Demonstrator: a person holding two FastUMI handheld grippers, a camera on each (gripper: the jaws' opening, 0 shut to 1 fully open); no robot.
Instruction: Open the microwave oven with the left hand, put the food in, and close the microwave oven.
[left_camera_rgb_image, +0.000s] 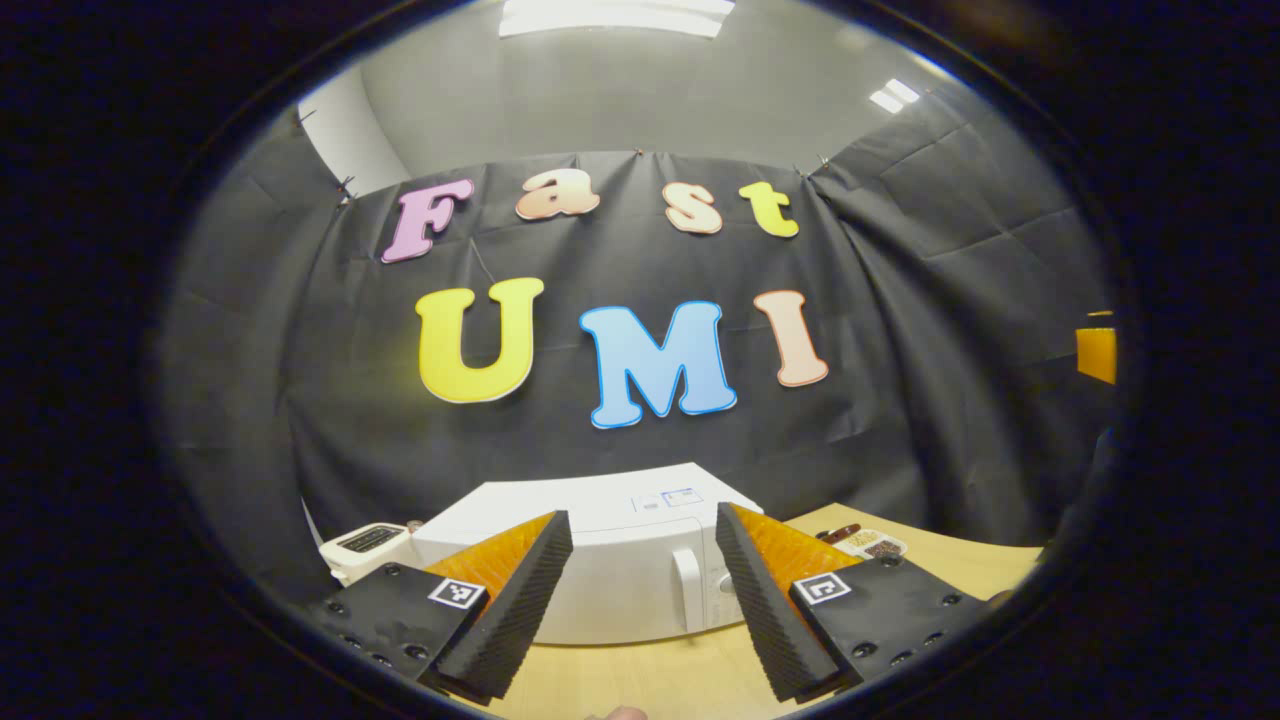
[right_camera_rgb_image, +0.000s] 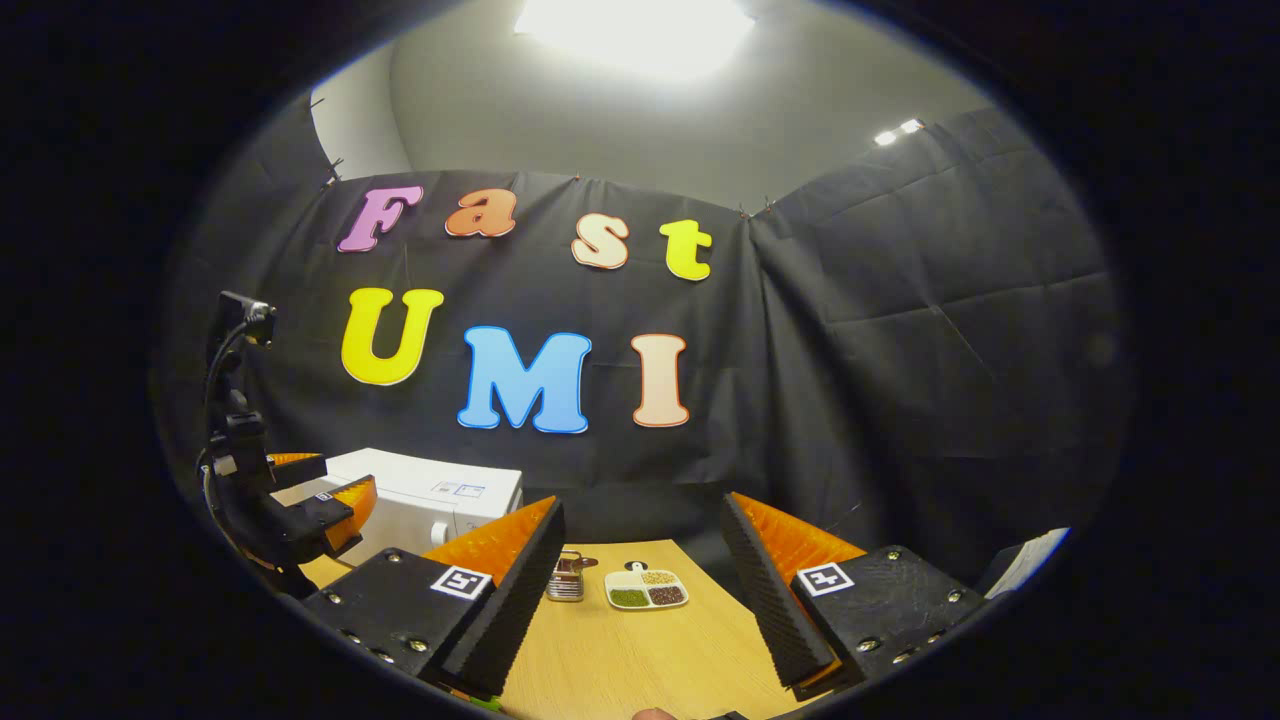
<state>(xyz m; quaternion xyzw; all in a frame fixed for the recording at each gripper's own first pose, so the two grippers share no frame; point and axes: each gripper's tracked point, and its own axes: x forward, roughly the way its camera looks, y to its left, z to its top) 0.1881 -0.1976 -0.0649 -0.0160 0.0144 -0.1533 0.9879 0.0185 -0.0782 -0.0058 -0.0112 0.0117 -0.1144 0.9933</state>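
Item: microwave oven (left_camera_rgb_image: 610, 560). White box, door shut, standing on the wooden bench (left_camera_rgb_image: 640, 670) against the black cloth wall; in the right gripper view it sits at the far left (right_camera_rgb_image: 440, 505). Judged heavy and rigid, unlikely to shift under a light pull. Best hold: the upright white door handle (left_camera_rgb_image: 688, 590) near the door's right edge, a stiff bar, probably smooth and a little slippery, so the fingers should hook well behind it.

Item: food tray (right_camera_rgb_image: 647, 589). Small white dish in three compartments with green, tan and dark fillings, lying flat on the bench to the right of the microwave oven and well apart from it. Judged light and stiff, the loose contents liable to spill if tilted; take it by the rim and keep it level.

Item: small jar (right_camera_rgb_image: 566, 578), just beside the tray on its left.

Item: left hand-held gripper (left_camera_rgb_image: 640, 600). Jaws wide apart, holding nothing, facing the oven door short of contact.

Item: right hand-held gripper (right_camera_rgb_image: 640, 600). Jaws wide apart, holding nothing, above the bench near the tray.
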